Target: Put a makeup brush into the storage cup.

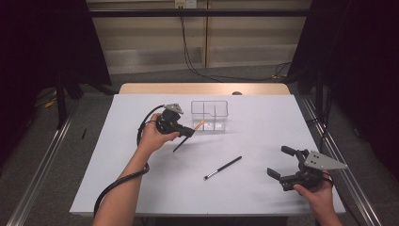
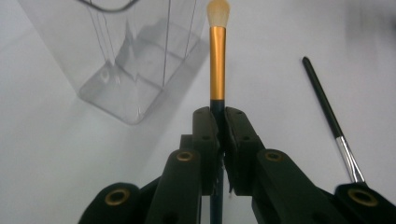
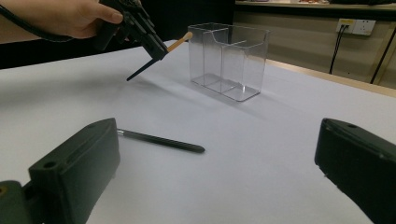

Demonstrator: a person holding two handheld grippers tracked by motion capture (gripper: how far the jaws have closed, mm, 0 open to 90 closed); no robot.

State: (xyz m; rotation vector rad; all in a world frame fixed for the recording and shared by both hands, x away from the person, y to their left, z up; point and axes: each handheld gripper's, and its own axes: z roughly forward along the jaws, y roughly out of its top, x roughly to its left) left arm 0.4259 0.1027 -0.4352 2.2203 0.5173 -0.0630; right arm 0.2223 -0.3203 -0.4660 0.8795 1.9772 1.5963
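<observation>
The left hand-held gripper [image 1: 187, 130], left of centre in the high view, is clamped on a gold-banded brush [image 2: 216, 51], tip pointing toward the clear divided organizer [image 1: 210, 115] just to its right. The right hand-held gripper [image 1: 282, 165], lower right, stands wide with nothing between its jaws. A black brush [image 1: 223, 168] lies flat on the white tabletop [image 1: 263, 122] between them.
</observation>
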